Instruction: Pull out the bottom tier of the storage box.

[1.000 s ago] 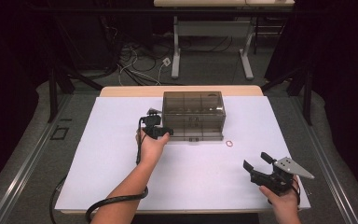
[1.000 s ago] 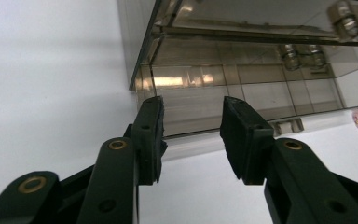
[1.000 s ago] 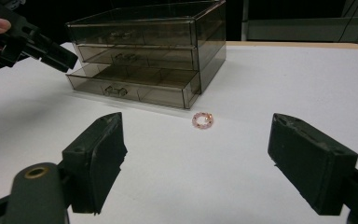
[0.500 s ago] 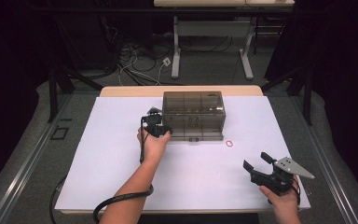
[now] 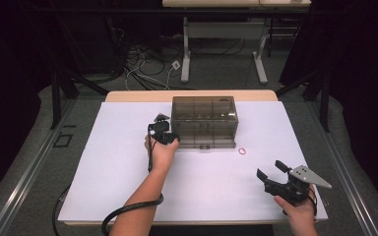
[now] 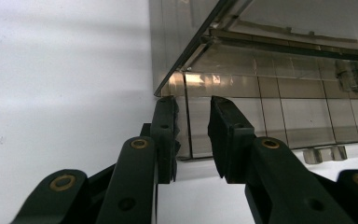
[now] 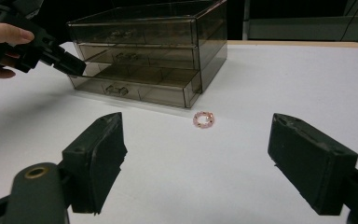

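At the near left corner of the drawer box, held in the left hand [image 5: 161,150]: the left gripper [image 6: 192,105], one of two black two-jaw grippers counted on the table. Jaws drawn in to a narrow slot, having just been closing. Between the pads [image 6: 168,126], the upright corner edge of the bottom drawer [image 6: 261,121]; left pad close against the drawer's side, right pad in front of its face, a sliver of daylight left, so no firm pinch made out.

Just beyond the tips: one smoky, see-through plastic drawer box [image 5: 204,115], rectangular, with three drawers counted, stacked one above another. Bottom drawer pulled out a little from under the two above. Small items lay inside the upper drawers, too dim to name.

On the table just beside the box's near right corner, touching nothing: one small pink beaded ring [image 5: 242,151], lying flat.

Well apart from both, near the table's front right edge: the right gripper [image 5: 270,169], gripped in the right hand [image 5: 300,206], jaws spread wide and empty, aimed toward the ring and the box.

Under everything: one white sheet [image 5: 118,172] covering the tabletop.
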Motion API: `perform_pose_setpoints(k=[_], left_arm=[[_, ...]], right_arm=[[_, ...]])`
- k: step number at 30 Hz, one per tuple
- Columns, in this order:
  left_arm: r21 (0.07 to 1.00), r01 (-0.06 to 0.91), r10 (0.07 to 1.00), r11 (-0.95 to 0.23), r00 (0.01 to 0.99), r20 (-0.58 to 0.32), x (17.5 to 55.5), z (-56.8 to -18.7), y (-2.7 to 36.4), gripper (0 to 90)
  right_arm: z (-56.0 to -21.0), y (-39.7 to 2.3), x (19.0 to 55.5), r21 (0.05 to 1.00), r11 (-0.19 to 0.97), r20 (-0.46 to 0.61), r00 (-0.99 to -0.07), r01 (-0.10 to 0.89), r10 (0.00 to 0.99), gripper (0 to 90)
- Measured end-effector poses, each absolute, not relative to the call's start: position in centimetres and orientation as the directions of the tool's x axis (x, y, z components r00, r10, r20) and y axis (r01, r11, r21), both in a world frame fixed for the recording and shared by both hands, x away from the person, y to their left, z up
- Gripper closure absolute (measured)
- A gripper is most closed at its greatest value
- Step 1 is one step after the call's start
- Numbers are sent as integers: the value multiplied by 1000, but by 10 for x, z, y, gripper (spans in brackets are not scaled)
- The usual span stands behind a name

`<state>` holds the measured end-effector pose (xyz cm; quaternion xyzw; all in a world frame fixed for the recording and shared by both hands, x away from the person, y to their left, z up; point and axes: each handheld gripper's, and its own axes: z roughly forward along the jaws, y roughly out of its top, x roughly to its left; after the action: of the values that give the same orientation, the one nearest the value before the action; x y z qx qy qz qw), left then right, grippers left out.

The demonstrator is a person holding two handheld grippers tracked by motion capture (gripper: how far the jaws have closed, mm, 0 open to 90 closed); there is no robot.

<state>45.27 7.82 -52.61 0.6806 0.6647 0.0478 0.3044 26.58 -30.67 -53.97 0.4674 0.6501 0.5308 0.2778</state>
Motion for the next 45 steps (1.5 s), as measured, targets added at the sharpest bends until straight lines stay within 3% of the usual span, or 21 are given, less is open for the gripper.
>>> perform_pose_setpoints(k=[45], left_arm=[[432, 892, 930, 136, 35, -366, 460, -538, 78, 814]], right_arm=[[-540, -307, 266, 948, -1, 140, -412, 320, 900, 183]])
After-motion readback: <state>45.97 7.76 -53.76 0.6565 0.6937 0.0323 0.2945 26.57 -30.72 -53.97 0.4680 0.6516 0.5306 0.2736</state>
